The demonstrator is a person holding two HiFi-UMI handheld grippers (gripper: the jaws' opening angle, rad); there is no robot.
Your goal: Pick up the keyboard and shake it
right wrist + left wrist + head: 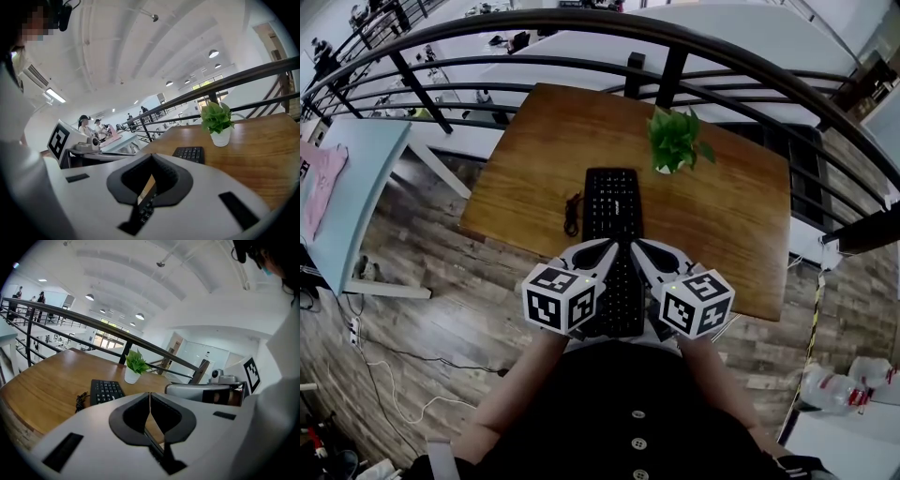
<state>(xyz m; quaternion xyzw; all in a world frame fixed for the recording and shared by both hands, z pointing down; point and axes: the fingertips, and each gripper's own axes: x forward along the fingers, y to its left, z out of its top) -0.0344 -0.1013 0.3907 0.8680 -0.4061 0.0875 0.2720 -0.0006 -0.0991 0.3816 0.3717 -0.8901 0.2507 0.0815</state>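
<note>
A black keyboard (pixel 612 202) lies lengthwise on the wooden table (pixel 722 216), its near end reaching the front edge. Both grippers hover side by side over that near end. My left gripper (pixel 614 247) is shut, its tips meeting with nothing between them (pixel 150 394). The right gripper (pixel 636 247) is shut too and holds nothing (pixel 151 155). The far half of the keyboard (pixel 105 391) shows beyond the left jaws, and also past the right ones (pixel 190 153). Keys show through the gap under each pair of jaws.
A small potted plant (pixel 675 141) in a white pot stands just right of the keyboard's far end. The coiled black cable (pixel 572 214) lies at its left side. A dark metal railing (pixel 675 70) runs behind the table. A light blue table (pixel 356 187) stands to the left.
</note>
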